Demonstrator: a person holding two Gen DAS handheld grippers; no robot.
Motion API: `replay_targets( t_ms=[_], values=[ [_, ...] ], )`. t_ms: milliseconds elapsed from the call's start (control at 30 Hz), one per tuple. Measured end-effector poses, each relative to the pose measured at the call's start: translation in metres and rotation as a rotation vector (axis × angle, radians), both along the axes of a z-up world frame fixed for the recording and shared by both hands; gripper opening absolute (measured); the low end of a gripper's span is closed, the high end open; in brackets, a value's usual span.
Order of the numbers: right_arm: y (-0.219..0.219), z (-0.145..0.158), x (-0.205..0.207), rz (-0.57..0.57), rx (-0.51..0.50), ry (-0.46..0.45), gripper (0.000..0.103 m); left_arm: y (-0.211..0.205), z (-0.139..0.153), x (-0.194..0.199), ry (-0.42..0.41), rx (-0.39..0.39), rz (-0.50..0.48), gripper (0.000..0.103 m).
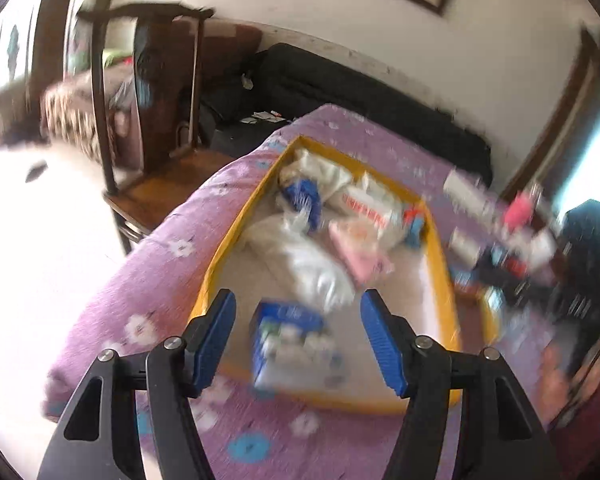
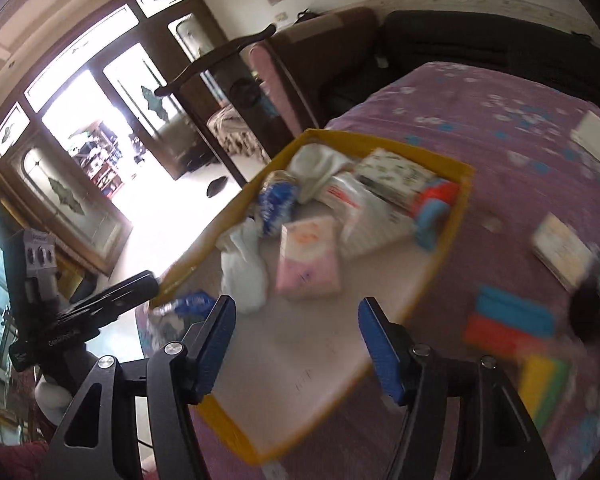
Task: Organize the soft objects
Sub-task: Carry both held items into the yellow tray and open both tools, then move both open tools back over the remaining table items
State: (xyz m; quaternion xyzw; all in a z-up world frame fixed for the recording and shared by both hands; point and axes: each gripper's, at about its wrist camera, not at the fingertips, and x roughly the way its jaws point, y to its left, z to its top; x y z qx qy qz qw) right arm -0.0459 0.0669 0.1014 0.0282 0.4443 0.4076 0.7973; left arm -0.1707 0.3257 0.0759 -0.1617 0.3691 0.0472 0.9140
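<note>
My left fingers [image 1: 214, 340] stand spread with nothing pinched; the left gripper [image 1: 298, 338] hangs over the near end of the yellow tray [image 1: 236, 224], and a blue pack [image 1: 292, 344] lies on the tray floor in the gap between the pads, touching neither as far as I can tell through the blur. My right fingers [image 2: 380, 354] are spread too, empty; no earlier frame is at hand. The right gripper [image 2: 296, 340] points at a bare stretch of the tray [image 2: 440, 264]. In the tray I see a pink pack [image 2: 310, 258], a white cloth [image 2: 244, 268], a blue-and-white bundle [image 2: 278, 202] and a floral pack [image 2: 394, 174] at the far end. The tray sits on a purple bedspread [image 2: 480, 132], where coloured sponges [image 2: 512, 322] lie outside it, beside my right gripper.
</note>
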Motion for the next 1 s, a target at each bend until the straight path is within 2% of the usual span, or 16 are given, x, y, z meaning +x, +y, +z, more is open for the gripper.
replay_targets(
  t_ms=[67, 167, 367, 433, 500, 600, 700, 767, 900, 1000],
  values=[
    [-0.015, -0.004, -0.004, -0.024, 0.022, 0.002, 0.071, -0.014, -0.006, -0.007, 0.038, 0.097, -0.024, 0.064],
    [-0.034, -0.007, -0.006, -0.073, 0.052, -0.003, 0.071, -0.025, -0.018, 0.000, 0.101, 0.157, -0.038, 0.064],
    [-0.060, -0.006, -0.017, -0.128, 0.093, -0.006, 0.071, -0.026, -0.031, 0.035, 0.219, 0.267, 0.069, 0.064],
    [-0.072, -0.005, -0.022, -0.146, 0.098, -0.013, 0.071, -0.029, -0.037, 0.042, 0.251, 0.331, 0.090, 0.064],
    [-0.085, -0.004, -0.026, -0.171, 0.099, -0.023, 0.071, -0.034, -0.037, 0.046, 0.255, 0.367, 0.102, 0.064],
    [-0.114, 0.001, -0.034, -0.221, 0.104, -0.046, 0.072, -0.041, -0.024, 0.038, 0.208, 0.364, 0.102, 0.066],
    [-0.144, -0.002, -0.034, -0.287, 0.095, -0.061, 0.079, -0.046, -0.003, 0.023, 0.099, 0.287, 0.082, 0.074],
    [-0.172, -0.008, -0.032, -0.357, 0.078, -0.056, 0.079, -0.054, 0.009, 0.013, 0.023, 0.247, 0.068, 0.078],
    [-0.227, -0.027, -0.030, -0.513, 0.053, -0.005, 0.079, -0.081, 0.027, -0.001, -0.092, 0.161, -0.018, 0.080],
    [-0.258, -0.035, -0.030, -0.599, 0.049, 0.017, 0.079, -0.109, 0.034, -0.003, -0.130, 0.132, -0.103, 0.081]
  ],
)
